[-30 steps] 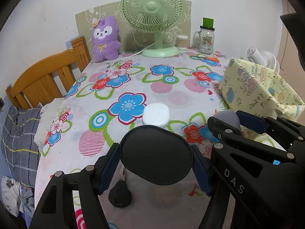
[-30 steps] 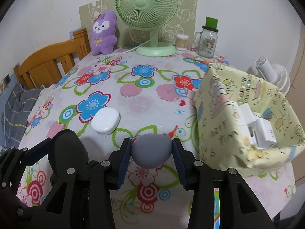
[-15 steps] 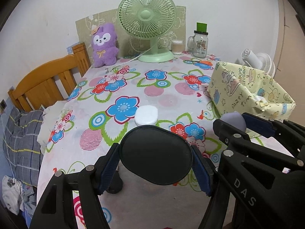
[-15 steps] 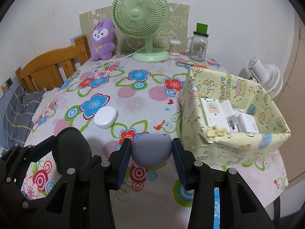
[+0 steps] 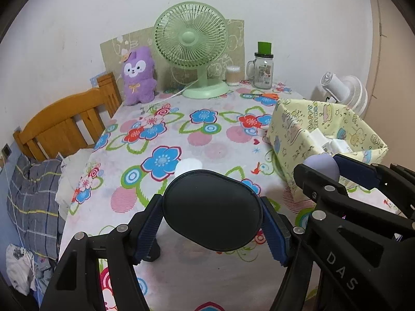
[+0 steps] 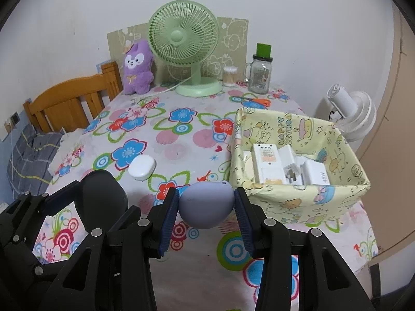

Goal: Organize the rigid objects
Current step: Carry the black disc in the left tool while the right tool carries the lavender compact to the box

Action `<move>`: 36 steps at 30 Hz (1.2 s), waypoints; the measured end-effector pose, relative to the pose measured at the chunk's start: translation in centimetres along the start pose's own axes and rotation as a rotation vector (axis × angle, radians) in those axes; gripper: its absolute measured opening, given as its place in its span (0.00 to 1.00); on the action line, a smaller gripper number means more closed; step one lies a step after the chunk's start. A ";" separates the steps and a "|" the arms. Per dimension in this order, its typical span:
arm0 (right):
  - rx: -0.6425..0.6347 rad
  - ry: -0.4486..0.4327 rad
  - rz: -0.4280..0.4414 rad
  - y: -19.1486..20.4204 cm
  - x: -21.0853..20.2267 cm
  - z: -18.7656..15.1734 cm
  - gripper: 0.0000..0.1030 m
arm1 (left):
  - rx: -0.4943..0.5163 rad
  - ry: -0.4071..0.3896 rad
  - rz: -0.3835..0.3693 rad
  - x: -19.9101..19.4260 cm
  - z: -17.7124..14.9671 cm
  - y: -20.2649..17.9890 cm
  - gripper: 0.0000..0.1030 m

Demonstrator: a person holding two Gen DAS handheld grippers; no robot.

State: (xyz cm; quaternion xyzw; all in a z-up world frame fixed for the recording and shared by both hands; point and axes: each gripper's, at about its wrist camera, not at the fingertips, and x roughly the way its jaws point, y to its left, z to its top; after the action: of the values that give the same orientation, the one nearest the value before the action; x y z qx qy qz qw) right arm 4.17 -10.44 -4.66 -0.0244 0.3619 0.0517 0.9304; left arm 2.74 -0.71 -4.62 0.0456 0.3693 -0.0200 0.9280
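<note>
Floral table (image 6: 197, 140) lies mostly bare beside yellow basket (image 6: 306, 197).

Two wrist fisheyes, close, angled down, side by side, sharing floral table (image 5: 197, 134), fan (image 6: 182, 35)

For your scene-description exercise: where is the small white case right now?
In the right wrist view, the white case lies on the floral tablecloth, left of the yellow box.

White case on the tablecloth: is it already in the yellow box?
No, the white case lies on the flowered tablecloth, left of the yellow box.
</note>
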 end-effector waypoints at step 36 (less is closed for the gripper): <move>0.020 -0.057 -0.034 -7.6 -2.5 3.4 0.45 | 0.072 -0.054 -0.035 -1.0 5.1 -7.3 0.72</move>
State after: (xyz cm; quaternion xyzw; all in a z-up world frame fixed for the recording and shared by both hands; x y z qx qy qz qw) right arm 5.49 -17.94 -0.47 -0.0199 0.3355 0.0331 0.9413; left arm 4.94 -8.50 -0.72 0.0721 0.3441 -0.0506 0.9348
